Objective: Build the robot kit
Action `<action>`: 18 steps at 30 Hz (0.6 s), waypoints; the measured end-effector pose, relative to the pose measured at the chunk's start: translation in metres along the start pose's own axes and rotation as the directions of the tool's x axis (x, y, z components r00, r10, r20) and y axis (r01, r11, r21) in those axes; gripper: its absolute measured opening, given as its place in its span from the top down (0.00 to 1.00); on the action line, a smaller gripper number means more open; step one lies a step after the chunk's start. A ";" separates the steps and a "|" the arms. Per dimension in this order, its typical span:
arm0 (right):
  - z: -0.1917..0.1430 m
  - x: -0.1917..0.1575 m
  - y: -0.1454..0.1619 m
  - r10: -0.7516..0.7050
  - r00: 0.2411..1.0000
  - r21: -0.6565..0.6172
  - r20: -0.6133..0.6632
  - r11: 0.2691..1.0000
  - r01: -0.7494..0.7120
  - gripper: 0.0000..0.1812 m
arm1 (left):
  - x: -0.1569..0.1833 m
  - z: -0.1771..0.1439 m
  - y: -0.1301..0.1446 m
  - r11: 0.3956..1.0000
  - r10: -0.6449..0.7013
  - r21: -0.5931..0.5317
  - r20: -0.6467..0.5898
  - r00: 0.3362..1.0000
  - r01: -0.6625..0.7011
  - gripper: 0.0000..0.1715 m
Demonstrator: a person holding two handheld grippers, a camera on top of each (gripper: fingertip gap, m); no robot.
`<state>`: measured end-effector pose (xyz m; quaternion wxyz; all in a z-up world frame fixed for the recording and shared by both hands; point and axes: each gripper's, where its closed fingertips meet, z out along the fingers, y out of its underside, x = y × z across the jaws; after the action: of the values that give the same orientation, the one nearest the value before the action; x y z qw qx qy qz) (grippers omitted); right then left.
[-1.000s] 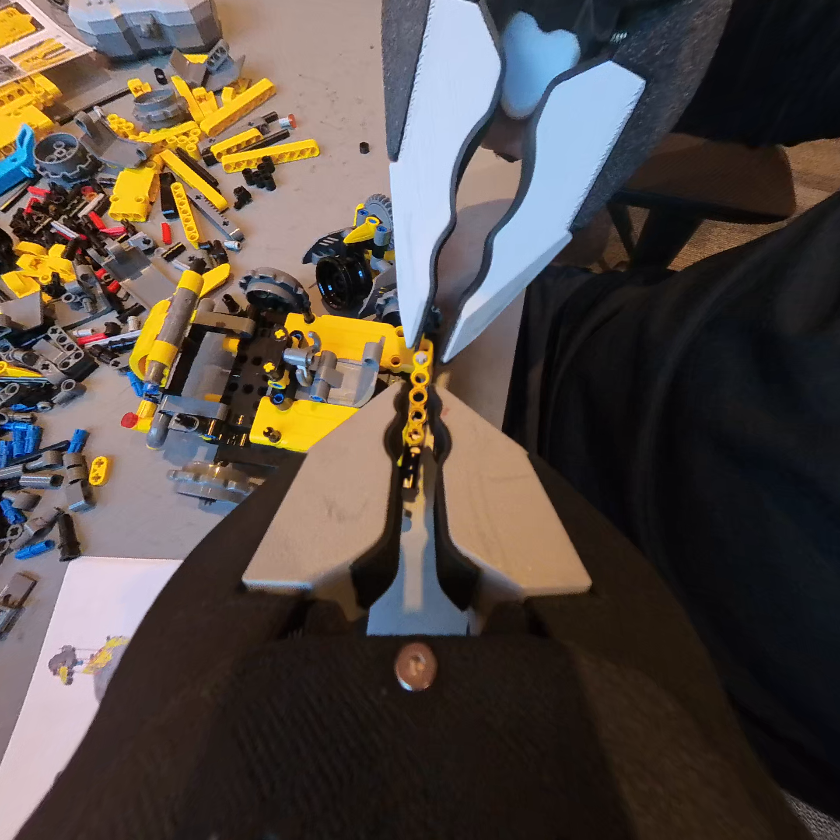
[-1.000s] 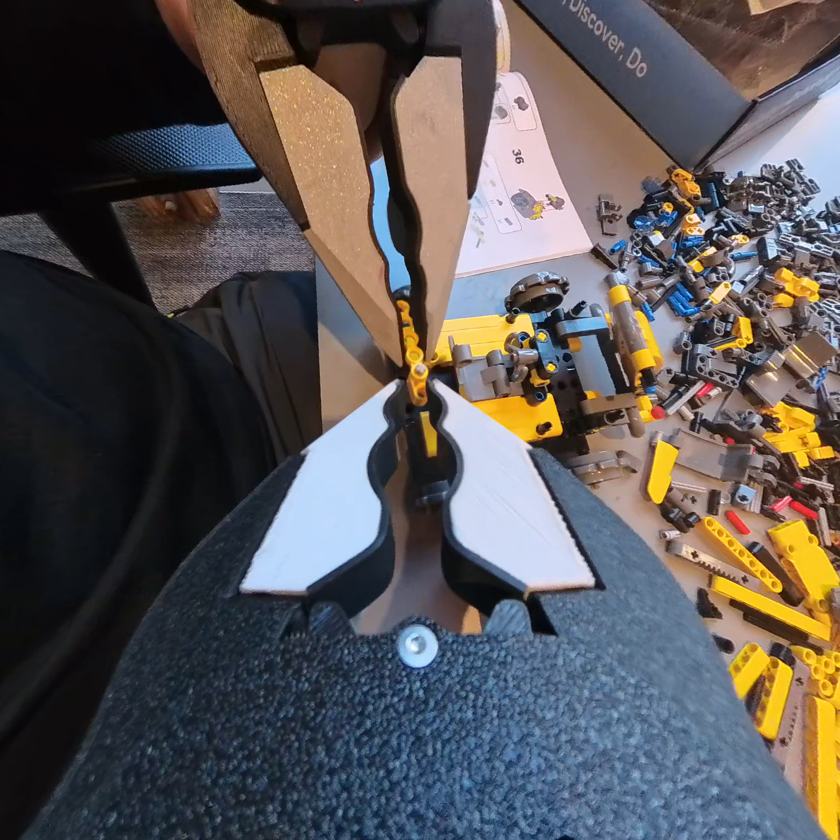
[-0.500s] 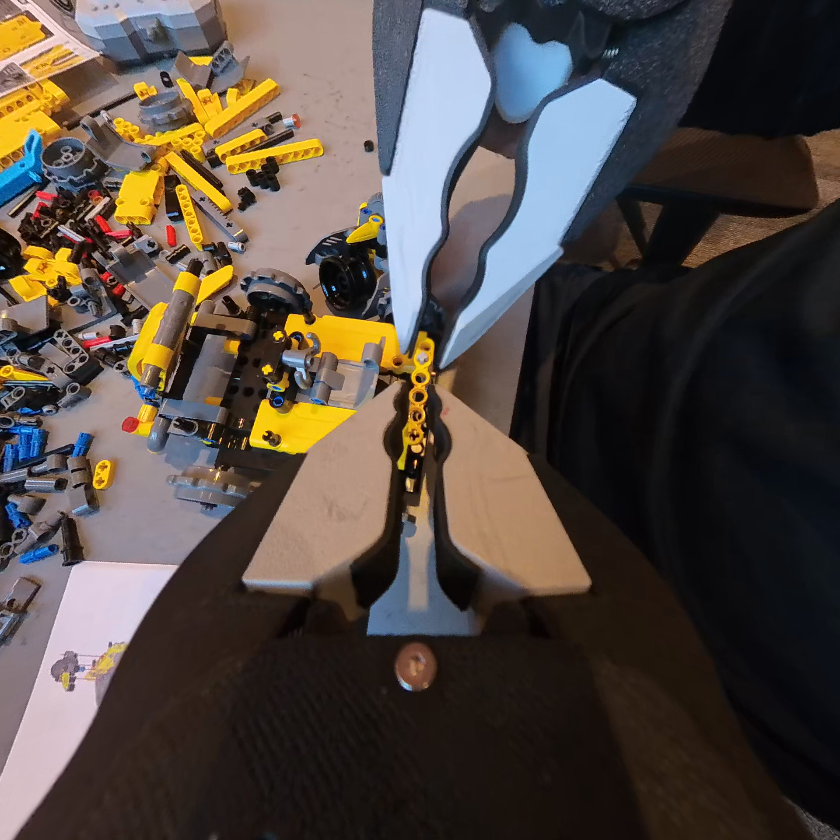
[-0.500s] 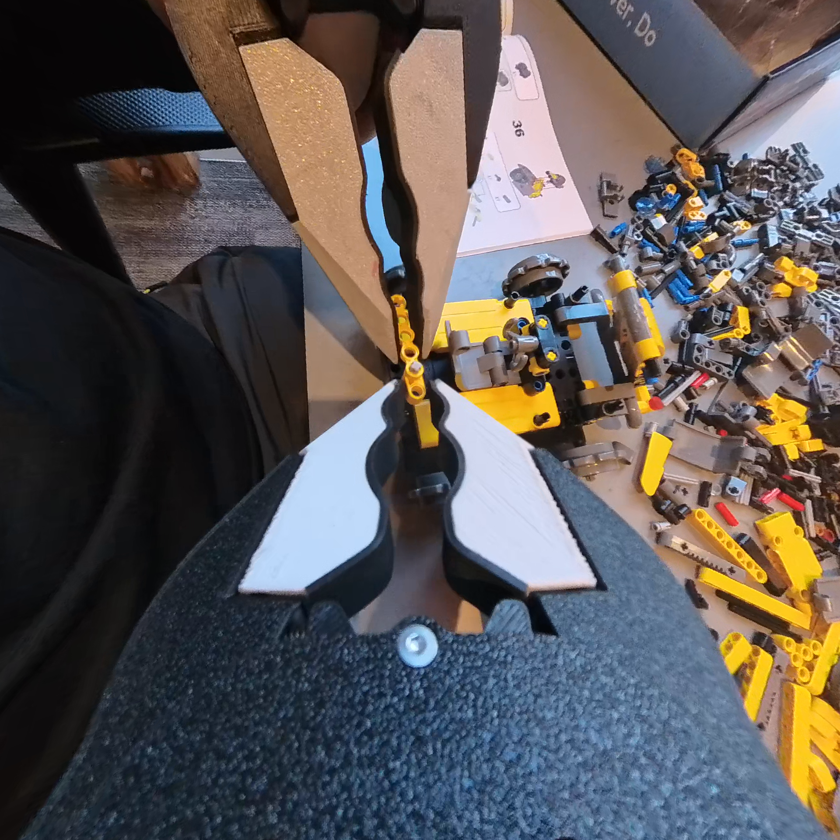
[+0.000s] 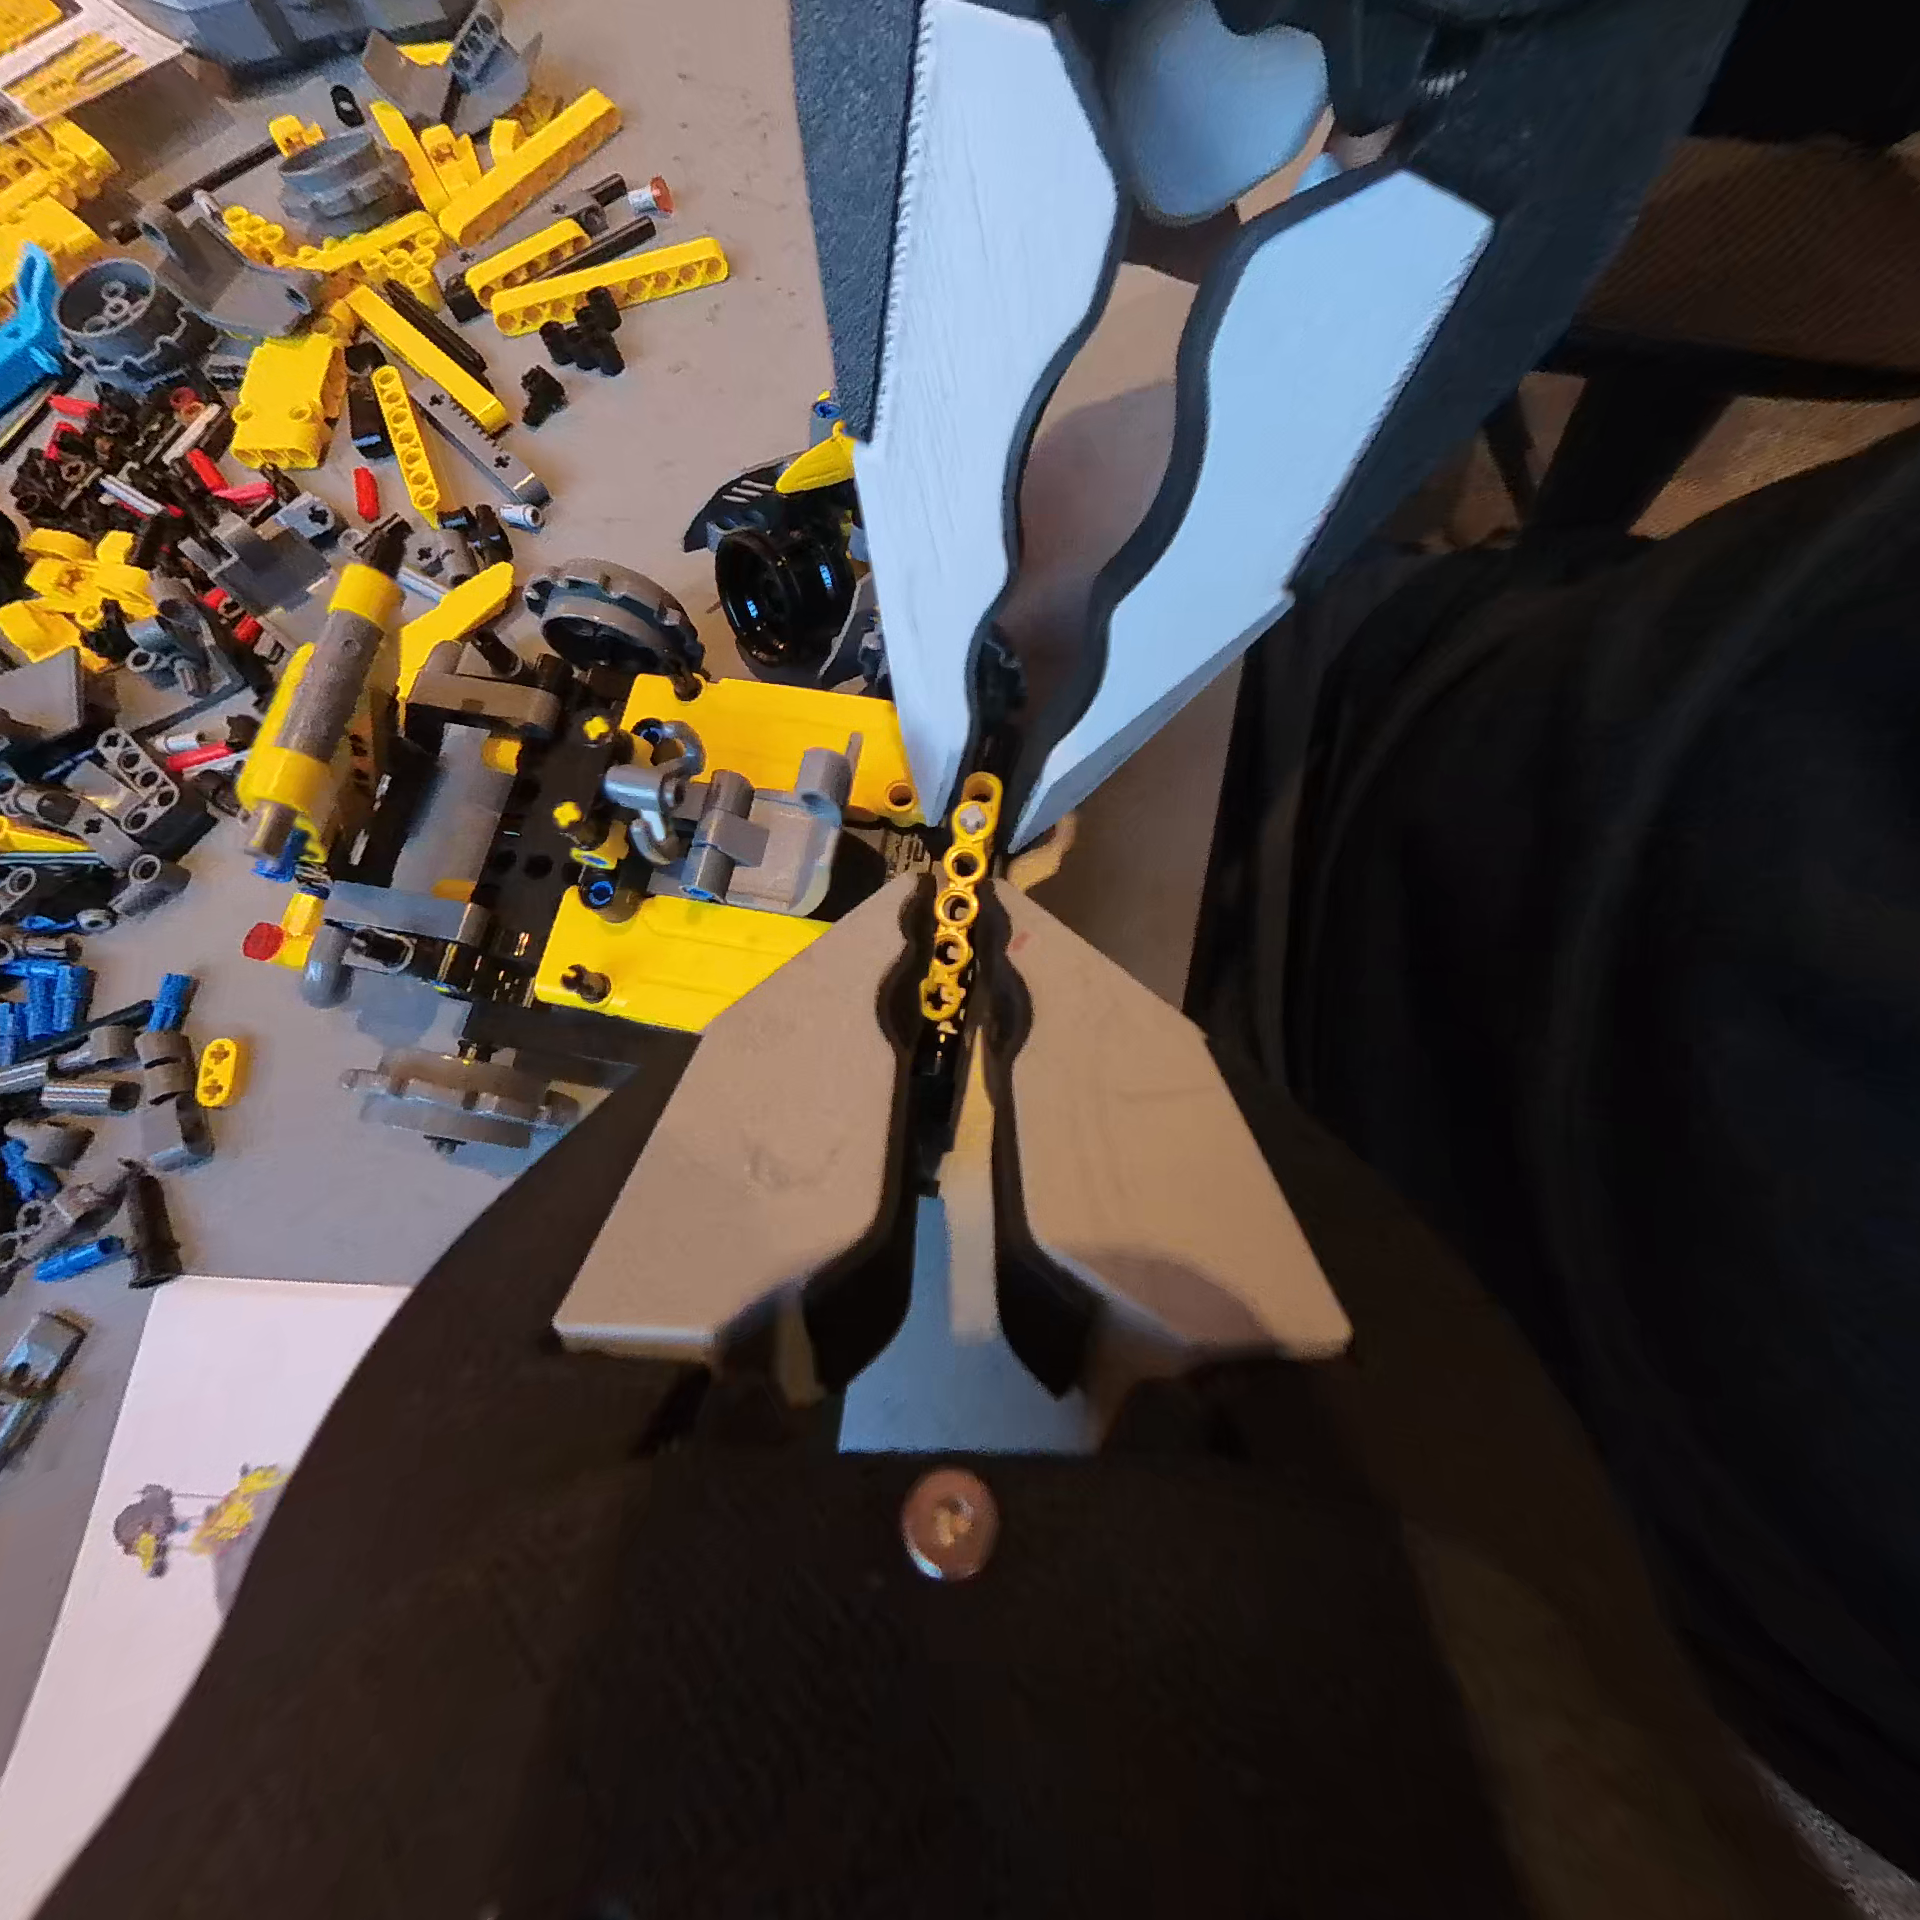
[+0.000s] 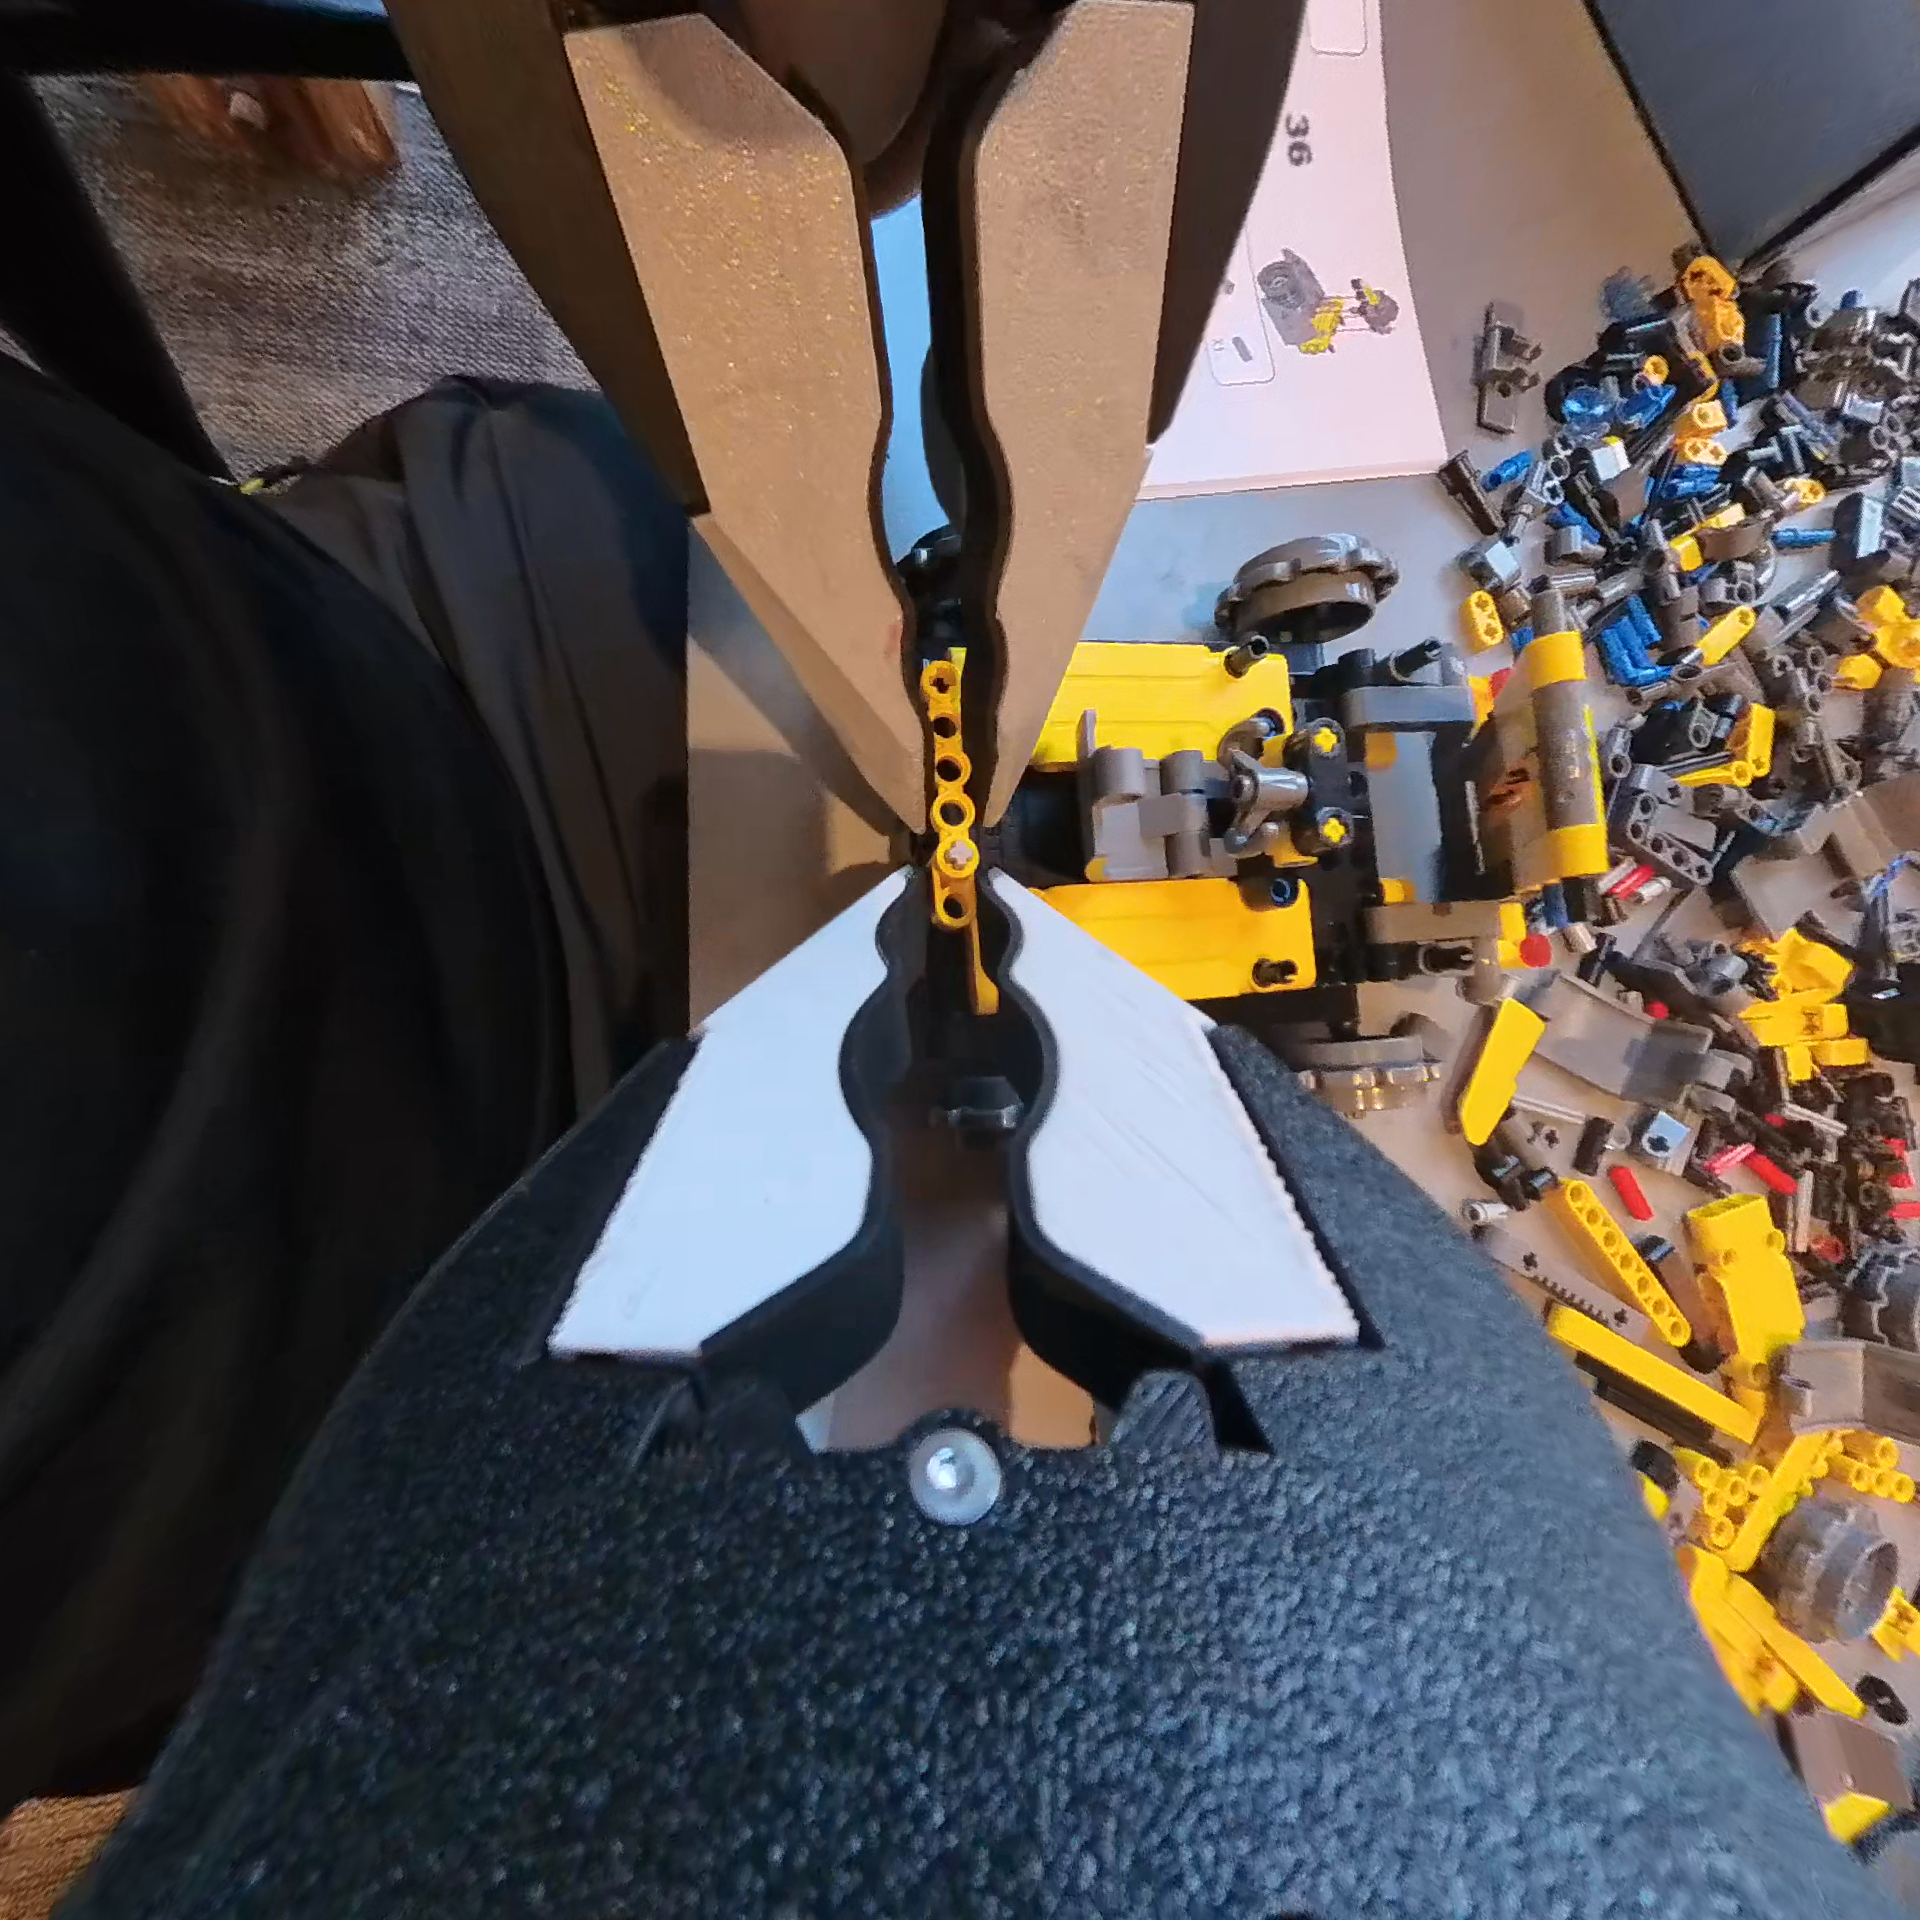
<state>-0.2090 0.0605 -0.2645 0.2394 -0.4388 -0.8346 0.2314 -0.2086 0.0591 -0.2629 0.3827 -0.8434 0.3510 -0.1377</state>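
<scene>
Beam [image 5: 956,914]: between the tips of the left gripper [image 5: 951,883] and right gripper [image 5: 982,821], over the table edge.
Model [image 5: 582,831]: on the table [image 5: 707,156], just left of the beam.
Loose parts [image 5: 312,312]: spread left of and beyond the model.
Booklet [image 5: 208,1475]: near left corner.
Wheel [image 5: 784,592]: beyond the model, apparently touching it.
Person's lap [image 5: 1610,935]: right of the table.

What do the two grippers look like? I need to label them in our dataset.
Left gripper: matte grey wedge-shaped fingers with wavy black inner edges, on a smooth black body with one silver screw. Right gripper: white fingers of the same shape, on a grainy black body, also with one screw. No cables show.
</scene>
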 end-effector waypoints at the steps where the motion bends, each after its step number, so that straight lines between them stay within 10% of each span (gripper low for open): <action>1: 0.000 0.000 0.000 0.003 1.000 0.000 0.004 1.000 -0.003 0.95 | 0.000 0.000 0.000 1.000 -0.010 0.008 -0.007 1.000 0.010 0.97; 18: -0.004 0.001 -0.003 0.011 0.999 0.016 0.052 1.000 -0.012 0.96 | 0.001 0.000 -0.004 0.997 -0.024 0.070 -0.018 1.000 0.026 0.97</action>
<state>-0.2092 0.0599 -0.2597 0.2201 -0.4353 -0.8361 0.2508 -0.2058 0.0601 -0.2598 0.4073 -0.8326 0.3387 -0.1618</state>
